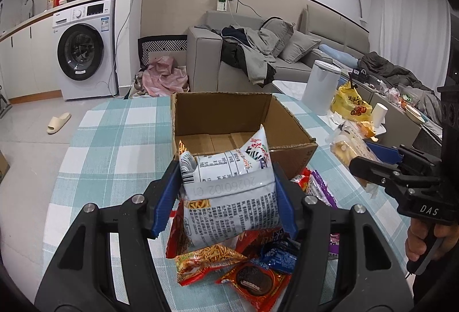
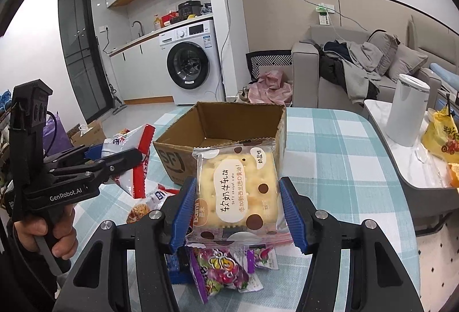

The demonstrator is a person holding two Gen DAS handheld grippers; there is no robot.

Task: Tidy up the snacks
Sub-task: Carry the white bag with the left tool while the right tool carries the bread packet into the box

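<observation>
Both sets of jaws were clamped on snacks: the left gripper [image 1: 226, 197] pinched a white chip bag [image 1: 229, 194] between its blue pads, and the right gripper [image 2: 237, 214] gripped a clear-wrapped cracker pack [image 2: 236, 191] the same way. Both packets hung above the table [image 1: 114, 145], which was covered in a teal-and-white checked cloth, just short of the near wall of an open cardboard box [image 1: 229, 122]. The box stood on the table with its flaps up; the part of its floor in view was bare cardboard. The top of the chip bag overlapped the box's near rim in the left wrist view.

Beneath the left gripper lay a loose heap of snacks: a red bag of fried sticks [image 1: 206, 257], a blue packet [image 1: 278, 254] and a red-wrapped chocolate cookie [image 1: 254, 282]. Purple candy packets [image 2: 221, 269] lay under the right gripper.

A white cylindrical bin [image 1: 321, 88] stood beyond the table's right edge, beside a yellow bag [image 1: 351, 105] on a low side surface. In the background were a grey sofa [image 1: 206, 59] strewn with clothes and a white washing machine [image 1: 86, 50].
</observation>
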